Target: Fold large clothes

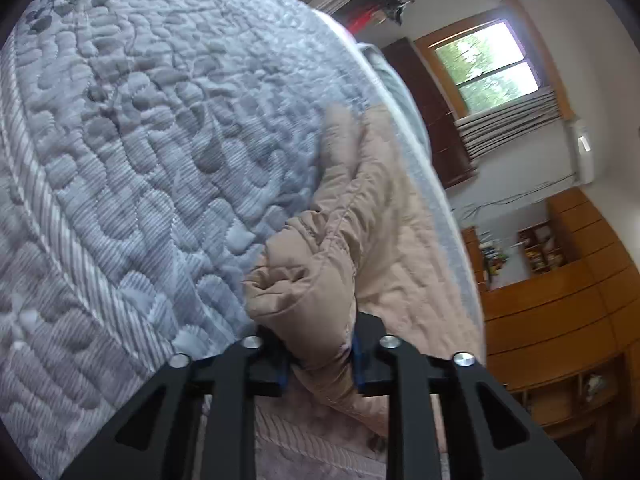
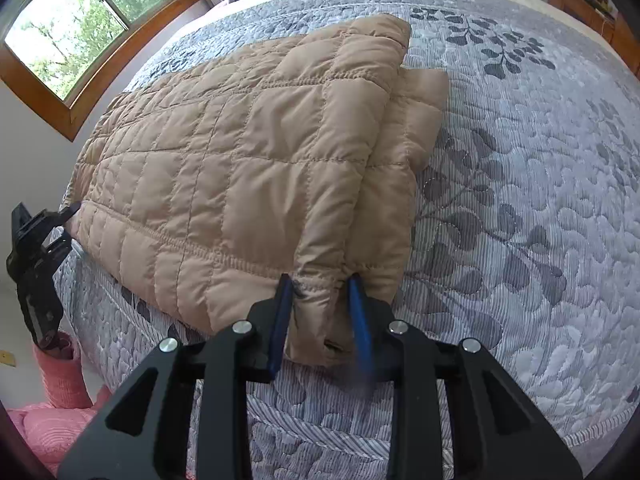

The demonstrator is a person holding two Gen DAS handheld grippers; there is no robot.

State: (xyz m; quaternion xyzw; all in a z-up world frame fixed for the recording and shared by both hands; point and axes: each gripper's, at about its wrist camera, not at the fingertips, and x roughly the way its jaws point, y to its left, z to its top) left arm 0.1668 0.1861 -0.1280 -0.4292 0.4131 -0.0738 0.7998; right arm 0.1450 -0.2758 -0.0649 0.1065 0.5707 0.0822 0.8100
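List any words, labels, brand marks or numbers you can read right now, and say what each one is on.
None can be read.
Tan quilted jacket: no tag or logo showing; a small dark mark by the right gripper is too blurred to tell.
Grey bedspread: leaf pattern only.
Wall unit and shelf items: too small to read.

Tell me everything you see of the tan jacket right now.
The jacket is tan, puffy and quilted in squares, folded into a flat stack of layers on the grey leaf-patterned bedspread. The right tool pinches its near corner; the left tool grips the corner by the bed's edge.
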